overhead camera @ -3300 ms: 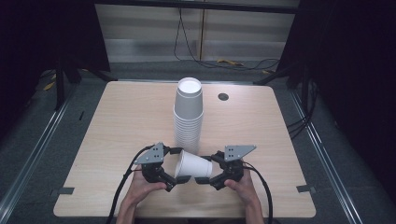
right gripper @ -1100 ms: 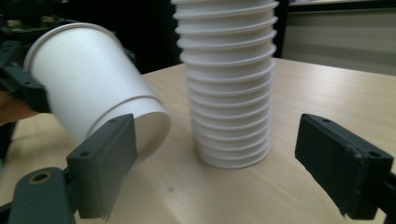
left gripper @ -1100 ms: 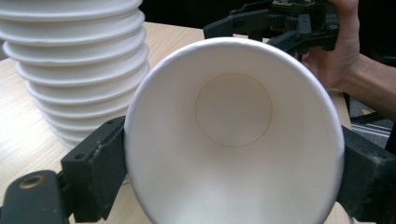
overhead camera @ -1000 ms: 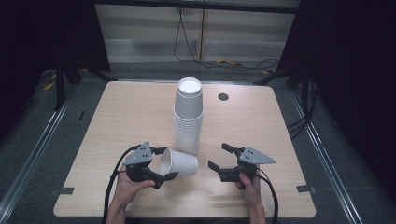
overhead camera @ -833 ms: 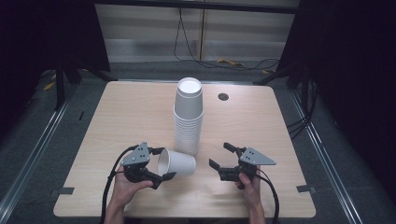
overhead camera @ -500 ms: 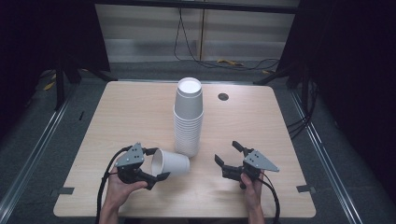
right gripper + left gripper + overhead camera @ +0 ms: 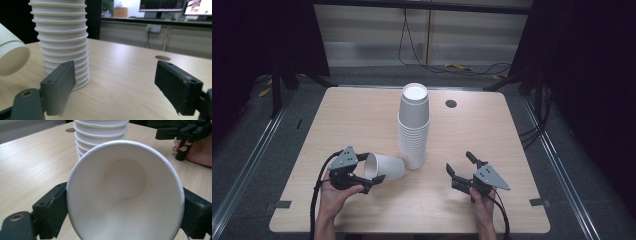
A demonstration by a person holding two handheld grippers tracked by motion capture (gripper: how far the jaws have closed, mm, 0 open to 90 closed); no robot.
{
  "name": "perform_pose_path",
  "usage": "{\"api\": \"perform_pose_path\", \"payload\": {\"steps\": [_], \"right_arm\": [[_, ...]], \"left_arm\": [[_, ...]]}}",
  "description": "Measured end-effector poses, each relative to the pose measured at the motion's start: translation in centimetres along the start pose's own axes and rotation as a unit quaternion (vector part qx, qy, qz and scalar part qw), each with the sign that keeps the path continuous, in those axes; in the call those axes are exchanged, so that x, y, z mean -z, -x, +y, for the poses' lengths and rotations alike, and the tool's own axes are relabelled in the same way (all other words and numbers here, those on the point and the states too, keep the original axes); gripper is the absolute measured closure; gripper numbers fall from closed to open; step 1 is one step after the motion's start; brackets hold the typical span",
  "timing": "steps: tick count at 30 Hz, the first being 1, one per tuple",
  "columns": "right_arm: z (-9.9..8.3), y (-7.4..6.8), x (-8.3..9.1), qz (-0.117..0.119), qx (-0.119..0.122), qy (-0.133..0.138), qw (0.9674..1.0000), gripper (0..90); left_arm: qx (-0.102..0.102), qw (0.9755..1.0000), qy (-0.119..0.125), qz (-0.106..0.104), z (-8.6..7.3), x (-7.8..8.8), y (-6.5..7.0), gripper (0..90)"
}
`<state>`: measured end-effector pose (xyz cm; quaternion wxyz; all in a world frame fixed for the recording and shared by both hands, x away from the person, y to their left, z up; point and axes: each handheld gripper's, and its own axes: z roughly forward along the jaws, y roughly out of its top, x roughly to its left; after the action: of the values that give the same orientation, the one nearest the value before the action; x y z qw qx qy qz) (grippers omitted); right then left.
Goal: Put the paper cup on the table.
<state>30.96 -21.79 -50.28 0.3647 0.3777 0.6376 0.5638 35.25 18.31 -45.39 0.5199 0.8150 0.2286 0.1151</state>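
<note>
I'm working in what looks like a lab or test room rather than a home: my light wooden table with a round cable hole stands alone on grey carpet, boxed in by black curtains on both sides, with metal rails on the floor and loose cables trailing along the pale back wall. From the right gripper view I see a long counter with a wall socket under it and lit monitors above, which suits a research workspace or office-lab.
</note>
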Motion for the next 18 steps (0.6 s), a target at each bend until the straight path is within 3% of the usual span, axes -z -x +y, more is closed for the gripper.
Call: {"api": "perform_pose_path", "payload": {"steps": [4,8,17,18], "right_arm": [[-0.1,0.0,0.1,0.004,0.01,0.013,0.9999,15.5],[-0.2,0.3,0.4,0.0,-0.009,0.026,0.9996,13.3],[-0.3,0.4,0.6,-0.011,-0.015,0.041,0.999,13.1],[-0.3,0.4,0.6,-0.01,-0.015,0.04,0.999,13.1]], "left_arm": [[-0.001,1.0,-0.006,0.006,0.7,0.4,-0.3,10.9],[-0.004,0.9998,-0.018,0.01,1.3,0.7,-0.4,10.9],[0.008,0.9976,-0.053,0.045,1.7,1.3,-1.3,10.7],[0.002,0.9965,-0.057,0.061,1.8,1.4,-1.5,10.8]]}}
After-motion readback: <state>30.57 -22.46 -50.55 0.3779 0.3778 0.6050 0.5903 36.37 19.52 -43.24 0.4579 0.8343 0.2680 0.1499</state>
